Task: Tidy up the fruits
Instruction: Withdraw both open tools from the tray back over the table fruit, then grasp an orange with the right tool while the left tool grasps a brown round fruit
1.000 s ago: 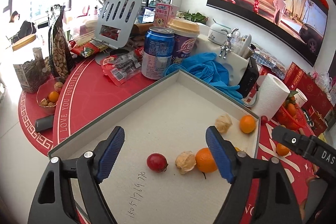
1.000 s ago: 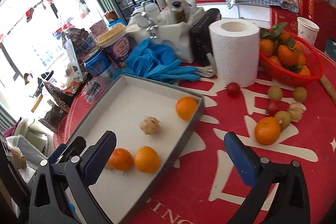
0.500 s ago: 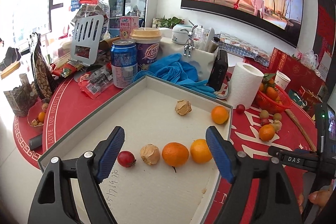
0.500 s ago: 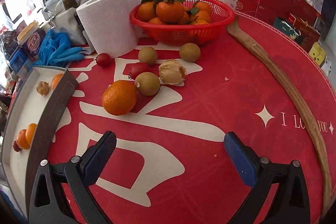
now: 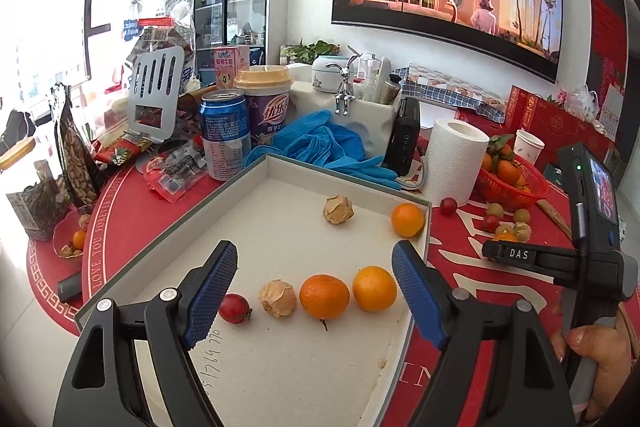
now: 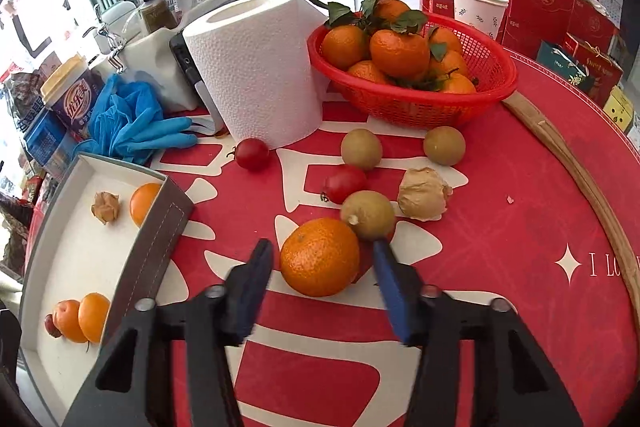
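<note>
Right gripper [image 6: 320, 267]: jaws just closing in around the loose mandarin [image 6: 320, 257] on the red tablecloth [image 6: 500, 247]; fruit sits between the fingers [image 6: 394, 291], with a narrow gap visible at the left pad, so contact not confirmed. Just beyond the right fingertip: a green-brown round fruit [image 6: 368, 214], touching the mandarin. Farther ahead of the fingers: a cherry tomato [image 6: 344, 182], a papery husked fruit [image 6: 423, 193], two more green-brown fruits, and a second tomato beside the paper roll [image 6: 256, 67]. Beyond those: red basket [image 6: 420, 107] filled with leafy mandarins. Left of the left finger: grey-walled white tray [image 6: 160, 223]. Left gripper [image 5: 312, 291]: jaws spread wide, empty, held over the tray [image 5: 280, 367]. Between and just past its fingers [image 5: 208, 291], a row on the tray floor: cherry tomato [image 5: 235, 308] at the left pad, then husked fruit [image 5: 277, 298], mandarin [image 5: 324, 297], orange [image 5: 374, 287] near the right pad. Farther ahead in the tray: another husked fruit [image 5: 338, 209] and an orange [image 5: 407, 219] at the right wall.
</note>
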